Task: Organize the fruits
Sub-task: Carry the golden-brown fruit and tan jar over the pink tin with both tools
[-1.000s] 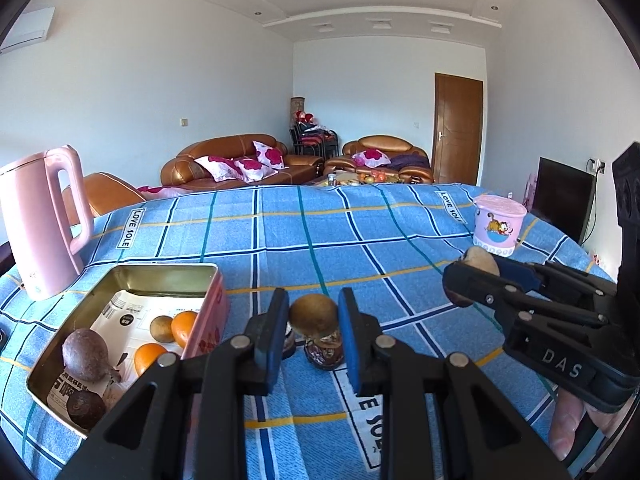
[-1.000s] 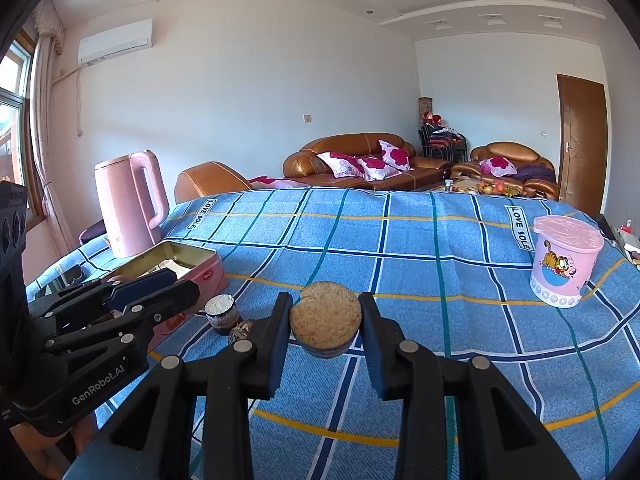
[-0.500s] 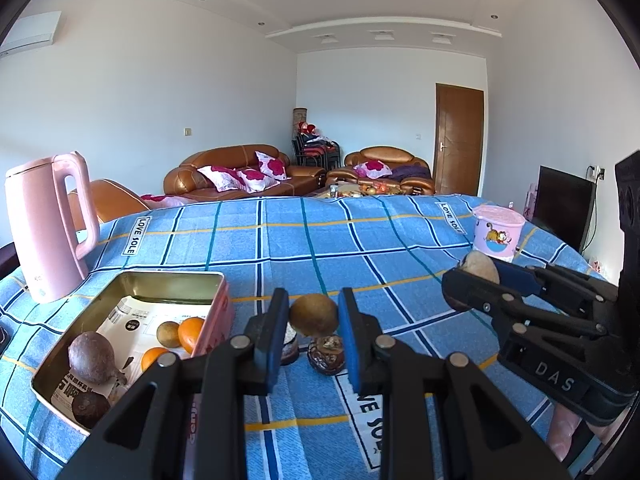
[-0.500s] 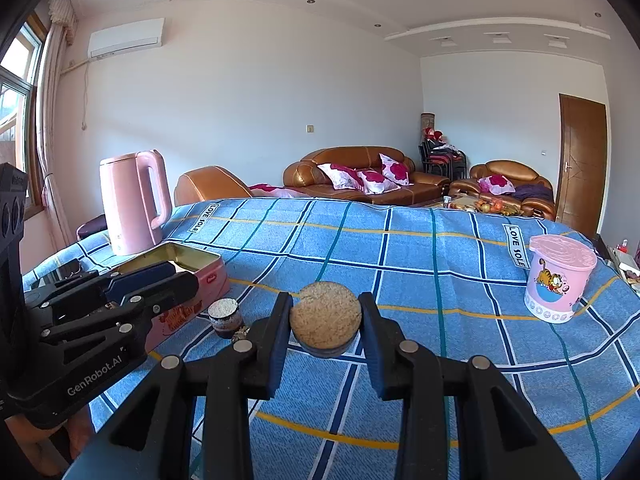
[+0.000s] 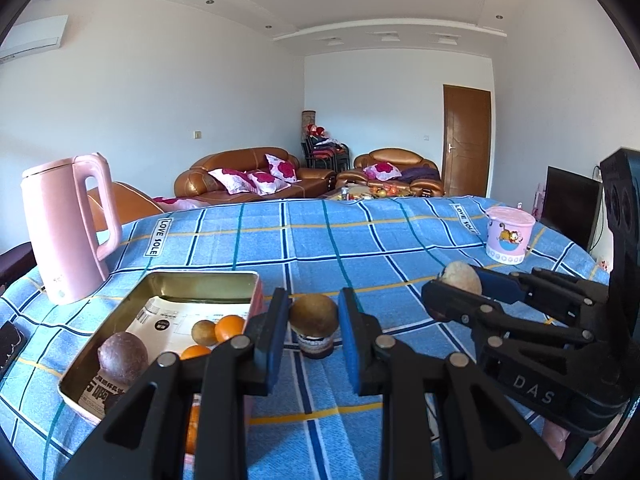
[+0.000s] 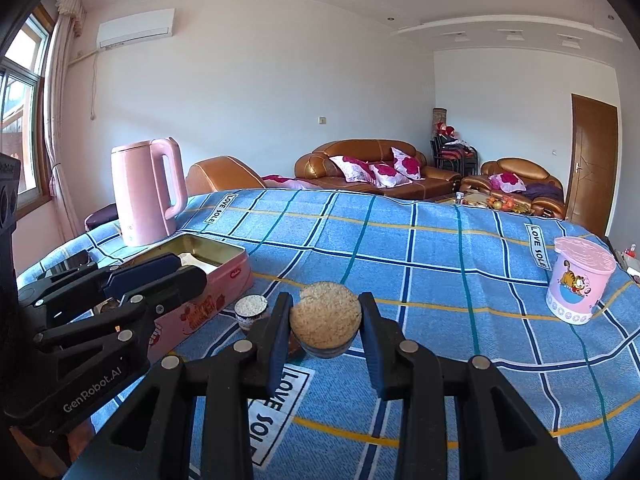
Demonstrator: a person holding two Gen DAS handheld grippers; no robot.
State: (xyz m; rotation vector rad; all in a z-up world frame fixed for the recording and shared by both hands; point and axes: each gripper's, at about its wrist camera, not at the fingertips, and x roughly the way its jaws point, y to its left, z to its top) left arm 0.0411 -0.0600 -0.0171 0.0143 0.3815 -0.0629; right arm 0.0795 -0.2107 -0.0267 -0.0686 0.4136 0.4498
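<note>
My left gripper (image 5: 314, 326) is shut on a round brown fruit (image 5: 314, 315) and holds it above the blue checked cloth, just right of the pink tin (image 5: 200, 280). The tin holds oranges (image 5: 229, 327), a small brown fruit (image 5: 204, 332) and a dark purple fruit (image 5: 122, 358). My right gripper (image 6: 325, 326) is shut on a halved brown fruit (image 6: 325, 318) with its pale cut face toward the camera. It also shows in the left wrist view (image 5: 460, 278). Another halved fruit (image 6: 251, 310) lies on the cloth beside the tin (image 6: 224, 272).
A pink kettle (image 5: 68, 236) stands at the far left behind the tin. A pink cartoon cup (image 6: 578, 286) stands at the right of the table. A dark phone (image 5: 8, 344) lies at the left edge. Sofas and a door lie beyond the table.
Both grippers have risen a little with their fruits held. The table and tin sit lower in both views.
</note>
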